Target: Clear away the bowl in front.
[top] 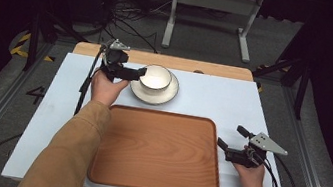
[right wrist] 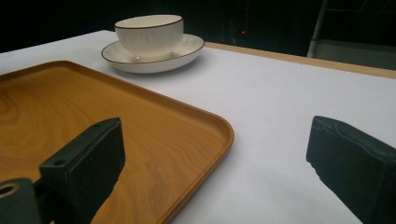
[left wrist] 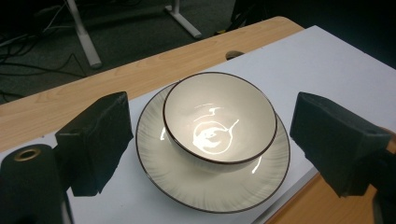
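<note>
A cream bowl [top: 156, 77] with a dark rim stands in a matching plate [top: 153, 99] at the far middle of the white table top. My left gripper [top: 139, 73] is open at the bowl's left side, level with its rim. In the left gripper view the bowl [left wrist: 219, 119] and plate [left wrist: 210, 191] lie just ahead, between the spread jaws of the left gripper [left wrist: 210, 116], with no pad pressing on them. My right gripper [top: 232, 137] rests open beside the right edge of the wooden tray [top: 158, 150], nothing between its fingers. In the right gripper view, bowl [right wrist: 149, 32] and plate [right wrist: 189, 46] stand far off.
The bare wooden tray [right wrist: 70, 107] covers the near middle of the white mat [top: 219, 99]. A strip of wooden table edge [top: 184, 64] runs behind the plate. Cables and a white frame stand on the floor beyond.
</note>
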